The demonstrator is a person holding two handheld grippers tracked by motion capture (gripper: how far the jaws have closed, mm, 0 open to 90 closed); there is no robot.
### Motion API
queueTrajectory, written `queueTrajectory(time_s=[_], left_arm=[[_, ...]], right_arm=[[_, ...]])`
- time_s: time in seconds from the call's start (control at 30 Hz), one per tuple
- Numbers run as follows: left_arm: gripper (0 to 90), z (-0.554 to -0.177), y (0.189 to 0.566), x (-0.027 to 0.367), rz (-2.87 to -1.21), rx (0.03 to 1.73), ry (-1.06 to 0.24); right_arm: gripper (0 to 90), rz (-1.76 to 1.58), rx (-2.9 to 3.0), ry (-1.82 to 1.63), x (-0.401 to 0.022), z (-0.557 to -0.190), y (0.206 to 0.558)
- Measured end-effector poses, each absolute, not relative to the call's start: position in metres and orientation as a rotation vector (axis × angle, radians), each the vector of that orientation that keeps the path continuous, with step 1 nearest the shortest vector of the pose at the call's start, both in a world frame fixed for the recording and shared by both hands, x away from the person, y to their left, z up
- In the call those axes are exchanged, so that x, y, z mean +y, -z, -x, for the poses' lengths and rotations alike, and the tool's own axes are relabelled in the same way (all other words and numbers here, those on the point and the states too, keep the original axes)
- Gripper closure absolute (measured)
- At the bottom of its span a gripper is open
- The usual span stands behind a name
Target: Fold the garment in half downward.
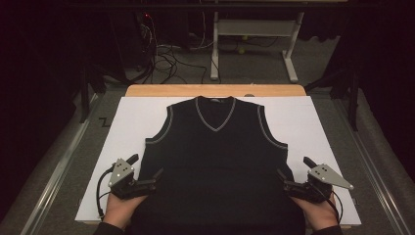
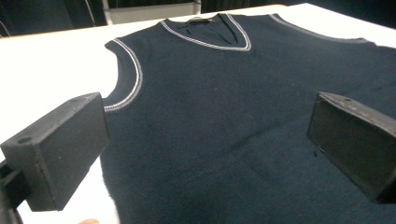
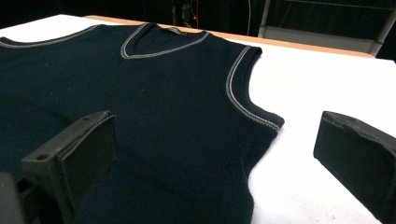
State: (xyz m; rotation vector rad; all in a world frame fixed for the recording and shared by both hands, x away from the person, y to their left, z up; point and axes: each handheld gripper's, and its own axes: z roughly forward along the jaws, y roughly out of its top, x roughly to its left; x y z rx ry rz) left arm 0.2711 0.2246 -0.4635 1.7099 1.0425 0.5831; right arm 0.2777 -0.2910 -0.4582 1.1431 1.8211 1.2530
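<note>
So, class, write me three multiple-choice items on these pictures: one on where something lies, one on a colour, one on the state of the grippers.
1. Where does the sweater vest lie?
A. on the white board
B. on the floor
C. over a chair

2. What colour is the trim at its V-neck?
A. red
B. pale grey
C. green

3. How do the jaws of the left gripper and the right gripper stand?
A. both shut on cloth
B. one open, one shut
C. both open

Answers: 1 A, the vest is spread flat on the board. 2 B, pale stitching edges the neck and armholes. 3 C, both gripper views show wide gaps between the jaws.
</note>
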Motion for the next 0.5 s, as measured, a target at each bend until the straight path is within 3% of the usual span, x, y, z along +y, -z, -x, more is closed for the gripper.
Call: queueTrajectory(time_s=[0.5], left_arm=[[0.0,-0.274,0.4667,0.228,-1.707,1.037,-0.568]], right_arm=[[0.2,-1.142,1.835,-1.245,-0.289,-0.2786,0.4593]])
